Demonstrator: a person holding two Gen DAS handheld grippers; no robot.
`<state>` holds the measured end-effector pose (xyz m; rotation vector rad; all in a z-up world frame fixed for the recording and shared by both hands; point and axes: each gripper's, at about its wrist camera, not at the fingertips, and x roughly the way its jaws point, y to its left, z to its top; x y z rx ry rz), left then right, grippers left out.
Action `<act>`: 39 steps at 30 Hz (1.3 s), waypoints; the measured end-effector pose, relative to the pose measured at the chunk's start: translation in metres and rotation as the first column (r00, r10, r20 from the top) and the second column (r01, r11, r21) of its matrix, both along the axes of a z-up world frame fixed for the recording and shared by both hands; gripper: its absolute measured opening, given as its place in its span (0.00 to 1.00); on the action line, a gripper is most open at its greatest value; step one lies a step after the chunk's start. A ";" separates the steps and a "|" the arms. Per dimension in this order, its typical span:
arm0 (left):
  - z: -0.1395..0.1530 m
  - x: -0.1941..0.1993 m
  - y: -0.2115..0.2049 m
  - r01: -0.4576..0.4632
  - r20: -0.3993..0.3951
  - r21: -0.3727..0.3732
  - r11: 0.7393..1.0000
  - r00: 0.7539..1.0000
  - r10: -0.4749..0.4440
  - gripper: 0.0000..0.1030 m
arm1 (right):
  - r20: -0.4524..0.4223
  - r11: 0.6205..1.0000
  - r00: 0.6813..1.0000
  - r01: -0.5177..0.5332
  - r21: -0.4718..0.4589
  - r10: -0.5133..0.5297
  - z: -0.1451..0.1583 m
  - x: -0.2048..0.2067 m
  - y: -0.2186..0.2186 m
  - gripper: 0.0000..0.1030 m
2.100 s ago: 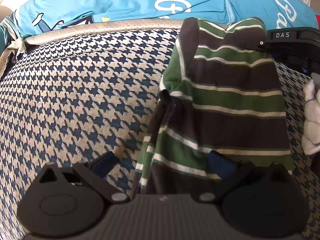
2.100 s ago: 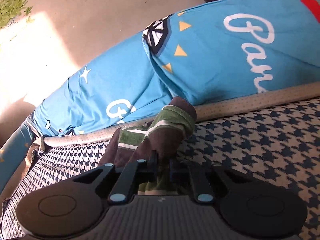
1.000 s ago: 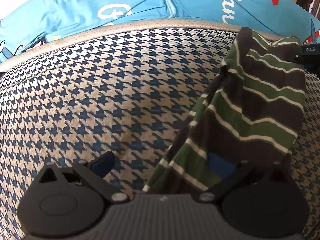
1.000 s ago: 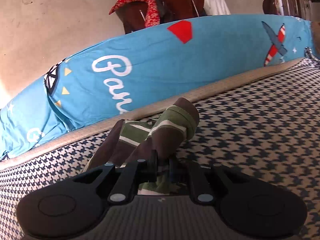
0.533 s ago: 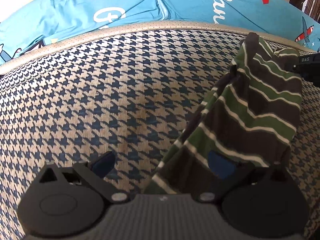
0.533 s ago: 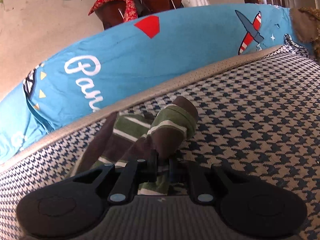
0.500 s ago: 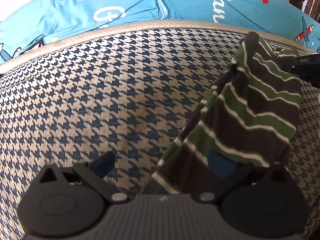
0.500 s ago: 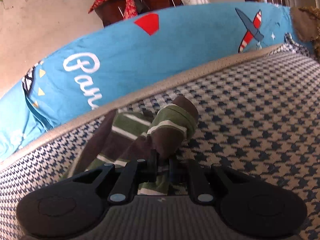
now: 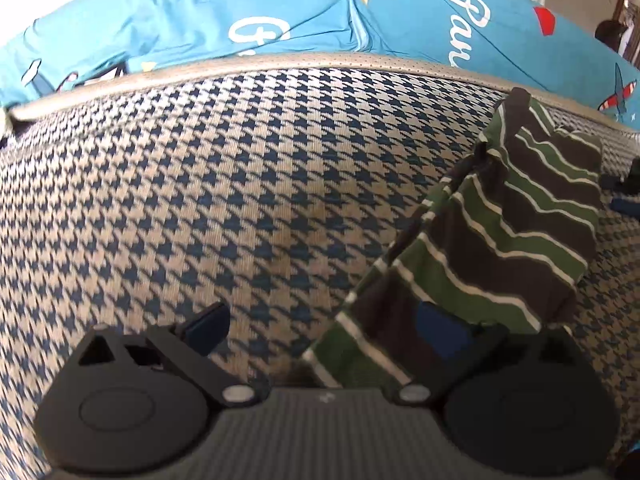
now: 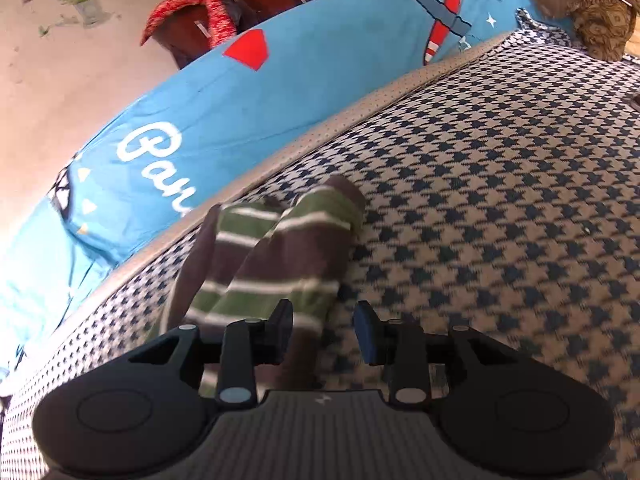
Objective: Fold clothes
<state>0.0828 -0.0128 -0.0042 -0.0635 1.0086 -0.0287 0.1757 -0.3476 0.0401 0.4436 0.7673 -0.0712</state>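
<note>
My left claw gapes wide, as before; the striped shirt drapes over its right finger, bunched on the houndstooth bed. My right claw, clamped on cloth half a second ago, now stands parted. Shirt released, I judge, lying rumpled, not flat.

Materials and finishes ahead of the grippers

We see a soft knit striped garment, a coarse woven houndstooth cover, smooth blue printed cotton bedding, and matt black plastic fingers.
</note>
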 end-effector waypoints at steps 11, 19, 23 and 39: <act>-0.007 -0.027 0.007 -0.058 -0.004 -0.010 0.998 0.998 0.058 1.00 | 0.014 0.970 0.970 -0.241 -0.024 0.242 0.009 -0.084 0.047 0.34; -0.011 -0.047 0.014 -0.081 -0.010 -0.029 0.996 0.997 0.081 1.00 | -0.003 0.918 0.919 -0.392 0.065 0.393 -0.003 -0.144 0.071 0.34; -0.014 -0.054 0.015 -0.090 -0.014 -0.035 0.995 0.996 0.089 1.00 | -0.018 0.894 0.898 -0.435 0.109 0.440 -0.009 -0.158 0.078 0.35; -0.015 -0.070 0.022 -0.106 0.000 -0.063 0.992 0.994 0.106 1.00 | -0.051 0.815 0.821 -0.554 0.171 0.569 -0.025 -0.198 0.110 0.36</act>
